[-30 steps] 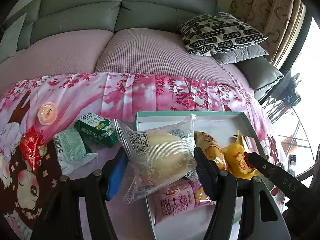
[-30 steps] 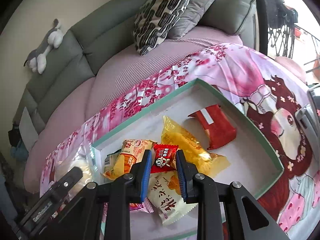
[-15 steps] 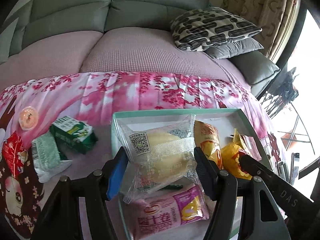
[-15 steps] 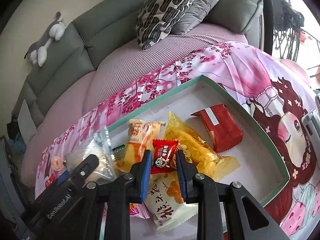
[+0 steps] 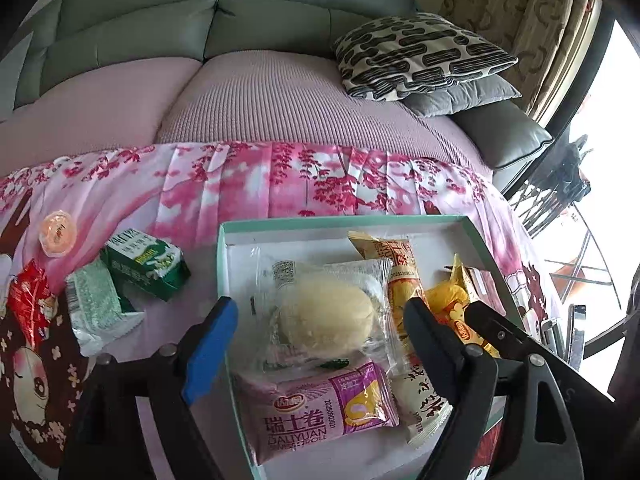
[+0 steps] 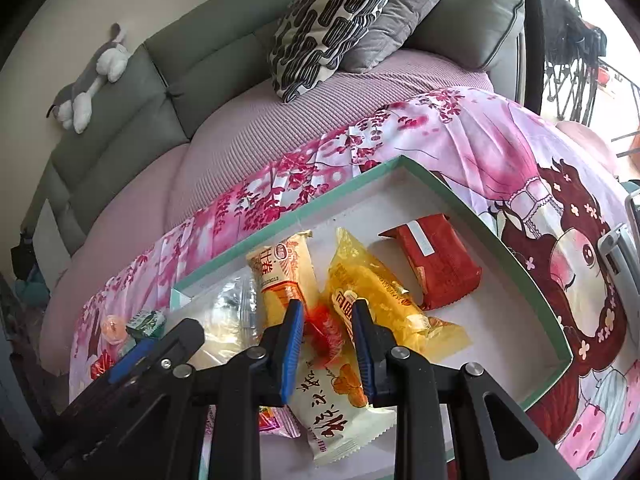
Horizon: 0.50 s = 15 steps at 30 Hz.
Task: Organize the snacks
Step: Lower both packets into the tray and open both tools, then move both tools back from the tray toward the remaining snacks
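Fingers of the left gripper [image 5: 316, 336] stand wide apart, one on each side of a clear-wrapped bun [image 5: 326, 314] that lies loose in the tray [image 5: 344, 222]; neither pad touches the wrapper. Right gripper [image 6: 326, 334] fingers are also parted, with a small red candy [image 6: 324, 330] blurred between them; whether the pads bear on it cannot be told. Count inside the tray: seven packets, namely the bun, the candy, one pink roll pack [image 5: 320, 412] at 6 o'clock of the bun, one cream packet [image 6: 336, 412], one orange-and-cream packet [image 6: 286, 276], one yellow packet [image 6: 384, 300] and one red packet [image 6: 436, 266] at 2 o'clock of the candy. Count outside, on the pink cloth [image 5: 248, 188] at 9 o'clock of the tray: four items, namely one green carton [image 5: 144, 264], one pale green packet [image 5: 96, 312], one orange jelly cup [image 5: 58, 232] and one red packet at the frame edge [image 5: 28, 304]. Packets crowd and overlap along the tray's left half. Bare white floor shows beyond the red packet toward the right and near rims. Tray's far rim lies near the cloth's far edge, with the sofa [image 5: 256, 92] behind.
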Tool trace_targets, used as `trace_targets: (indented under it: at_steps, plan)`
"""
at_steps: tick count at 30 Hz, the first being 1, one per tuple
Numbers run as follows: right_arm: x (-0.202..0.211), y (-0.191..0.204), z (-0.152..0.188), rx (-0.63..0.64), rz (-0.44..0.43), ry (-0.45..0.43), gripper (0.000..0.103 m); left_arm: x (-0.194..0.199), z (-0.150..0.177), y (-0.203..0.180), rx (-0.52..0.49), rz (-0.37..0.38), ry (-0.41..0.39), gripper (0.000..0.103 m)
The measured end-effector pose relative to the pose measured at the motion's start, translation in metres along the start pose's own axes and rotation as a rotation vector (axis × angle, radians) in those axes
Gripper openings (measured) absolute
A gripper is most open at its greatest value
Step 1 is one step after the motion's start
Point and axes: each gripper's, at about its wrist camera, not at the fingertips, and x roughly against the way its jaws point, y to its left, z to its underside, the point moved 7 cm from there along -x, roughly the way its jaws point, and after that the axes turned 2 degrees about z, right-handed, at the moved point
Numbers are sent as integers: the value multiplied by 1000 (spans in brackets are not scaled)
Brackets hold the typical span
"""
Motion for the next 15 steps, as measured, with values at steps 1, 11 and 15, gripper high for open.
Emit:
trace_targets:
  at_steps: [1,11,15]
  plan:
    - [1,0,-1,2,4,-1,27,2,-1,1,2,2,-3,86]
    - [3,5,-1,19,4,-1,27,21,-6,30,64,-128,-24,87]
    - [1,9,1,39,15,8,34,23,-2,52,102,-210,-17,87]
